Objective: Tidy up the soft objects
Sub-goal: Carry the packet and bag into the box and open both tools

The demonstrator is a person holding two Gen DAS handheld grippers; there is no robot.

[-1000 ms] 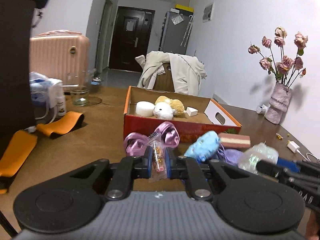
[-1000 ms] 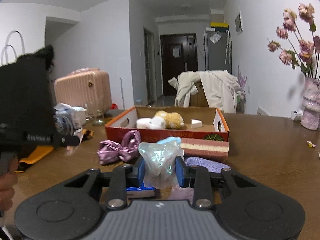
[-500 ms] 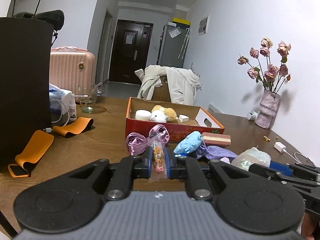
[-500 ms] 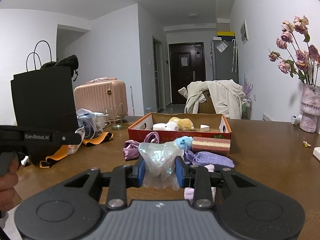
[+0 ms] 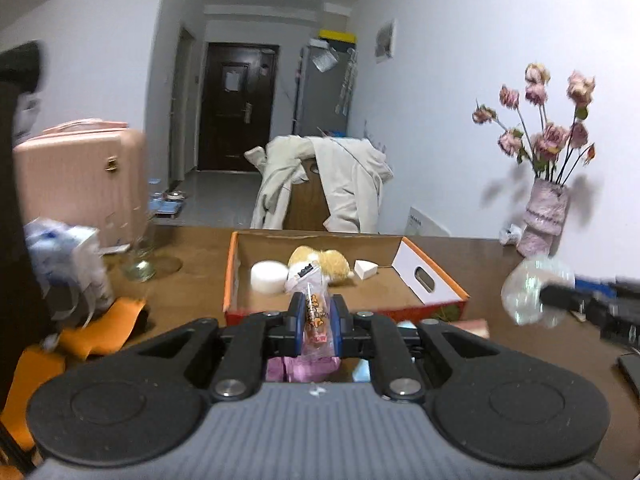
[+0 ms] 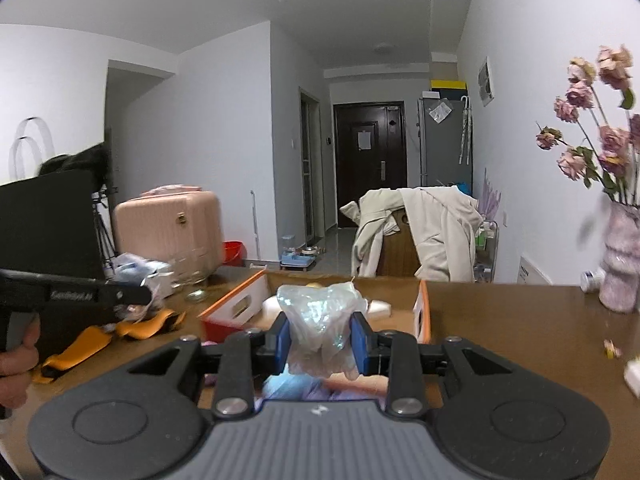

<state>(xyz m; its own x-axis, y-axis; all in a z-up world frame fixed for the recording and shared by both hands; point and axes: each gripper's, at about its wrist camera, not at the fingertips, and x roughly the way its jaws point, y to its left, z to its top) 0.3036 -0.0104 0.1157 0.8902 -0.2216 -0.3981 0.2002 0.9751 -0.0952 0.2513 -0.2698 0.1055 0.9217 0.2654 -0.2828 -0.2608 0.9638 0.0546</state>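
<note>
Left gripper (image 5: pixel 316 318) pinches a snack packet (image 5: pixel 317 322); right gripper (image 6: pixel 320 338) clamps a crinkly clear bag (image 6: pixel 322 330), both before the cardboard box (image 5: pixel 432 280).

My left gripper (image 5: pixel 316 316) clamps a small clear snack packet (image 5: pixel 316 322) with orange print, held upright above the table. My right gripper (image 6: pixel 320 340) clamps a crumpled translucent plastic bag (image 6: pixel 322 330), bulging above the pads. Ahead lies the open orange cardboard box (image 5: pixel 434 284), containing a white round sponge (image 5: pixel 267 277), a yellow plush toy (image 5: pixel 330 262) and a white wedge (image 5: pixel 366 269).
</note>
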